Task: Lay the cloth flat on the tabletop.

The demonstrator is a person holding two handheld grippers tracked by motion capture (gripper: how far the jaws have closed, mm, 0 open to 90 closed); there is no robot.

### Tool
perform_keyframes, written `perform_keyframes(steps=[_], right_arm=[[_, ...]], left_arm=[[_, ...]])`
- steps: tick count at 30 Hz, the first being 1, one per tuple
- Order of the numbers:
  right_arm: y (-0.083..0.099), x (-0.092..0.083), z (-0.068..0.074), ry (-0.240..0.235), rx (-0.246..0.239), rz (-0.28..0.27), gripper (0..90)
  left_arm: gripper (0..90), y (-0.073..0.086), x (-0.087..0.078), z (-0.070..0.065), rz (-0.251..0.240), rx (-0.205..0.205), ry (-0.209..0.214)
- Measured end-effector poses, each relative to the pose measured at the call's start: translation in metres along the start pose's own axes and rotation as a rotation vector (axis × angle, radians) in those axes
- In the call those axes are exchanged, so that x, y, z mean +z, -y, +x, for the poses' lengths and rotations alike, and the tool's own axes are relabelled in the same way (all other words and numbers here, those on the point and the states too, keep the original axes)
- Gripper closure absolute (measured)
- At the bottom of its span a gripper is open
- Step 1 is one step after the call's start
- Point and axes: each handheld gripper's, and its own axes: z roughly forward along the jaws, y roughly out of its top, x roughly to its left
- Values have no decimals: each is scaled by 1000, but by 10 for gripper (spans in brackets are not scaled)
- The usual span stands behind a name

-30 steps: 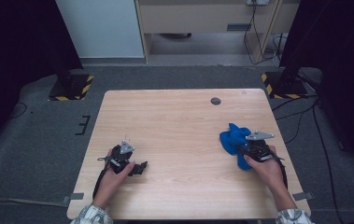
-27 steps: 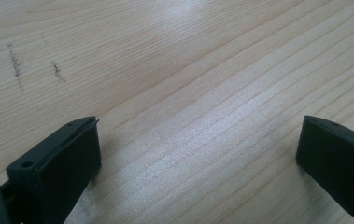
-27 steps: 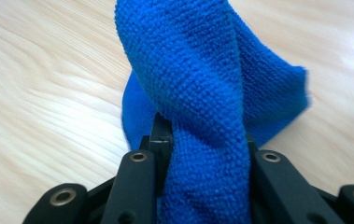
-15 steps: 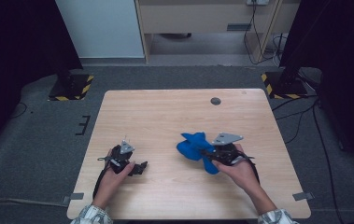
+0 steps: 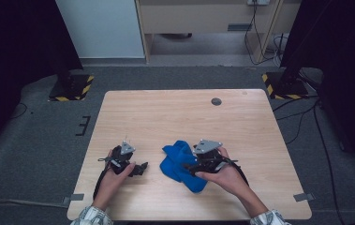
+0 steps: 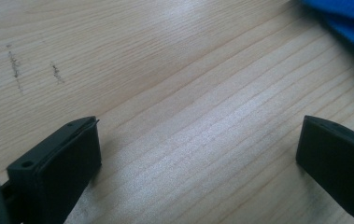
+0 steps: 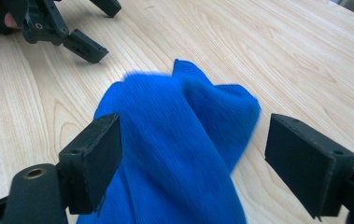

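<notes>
The right gripper (image 7: 191, 158) has just been opening; the crumpled blue cloth (image 7: 179, 140) lies between its jaws, apparently released. The left gripper (image 6: 198, 154) rests spread wide on the pale wooden table (image 5: 175, 112).

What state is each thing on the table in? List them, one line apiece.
blue cloth: crumpled in a heap on the table, lying between the right gripper's fingers, not pinched.
right gripper: open, its jaws have just been opening, fingers apart on either side of the cloth.
left gripper: open, nothing between its fingers, low over bare wood.
table: wooden top, a small dark round fitting near its far edge.
</notes>
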Motion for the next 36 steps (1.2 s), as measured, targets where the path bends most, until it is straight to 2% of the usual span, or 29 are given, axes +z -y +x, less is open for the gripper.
perform_keyframes(steps=[4,6,8,9,11,14,15,17,19,20,22,23,24,25,28,29,33,36], right_arm=[[7,-10,-6,5,30,-8,234],[12,-14,-7,-1,32,-5,306],[17,-17,-6,-3,30,0,355],[23,-19,-3,-7,20,-2,446],[24,-19,-2,-11,11,3,460],[25,-16,3,-17,11,-1,441],[24,-13,4,-20,9,0,410],[22,-9,7,2,3,4,340],[22,-3,10,7,1,11,305],[22,0,10,12,1,17,319],[23,4,11,29,-12,45,441],[25,7,10,40,-18,64,630],[25,7,10,40,-18,64,630],[25,6,7,27,-6,53,744],[25,2,4,33,0,43,785],[24,-5,0,36,17,26,808],[27,-13,-9,59,41,19,809],[37,-12,-20,83,73,53,831]], left_arm=[[0,0,0,-1,-2,-6,-2],[8,-1,-1,-2,-3,-5,-1],[54,-2,-2,-3,-10,-10,-2],[58,-3,-2,-3,-17,-17,2],[64,-5,-3,-5,-27,-17,3],[72,-8,-5,-8,-48,-21,14],[72,-9,-5,-8,-51,-20,16],[74,-10,-5,-10,-54,-17,15],[80,-11,-5,-11,-60,-25,11],[84,-11,-5,-11,-64,-28,13],[86,-12,-6,-12,-68,-34,19],[90,-12,-6,-12,-71,-39,20],[90,-12,-7,-12,-73,-39,20],[95,-12,-7,-12,-75,-39,20],[107,-13,-8,-11,-77,-38,19],[112,-13,-8,-11,-80,-45,20],[122,-14,-9,-12,-80,-45,17],[134,-15,-10,-13,-86,-52,23]])
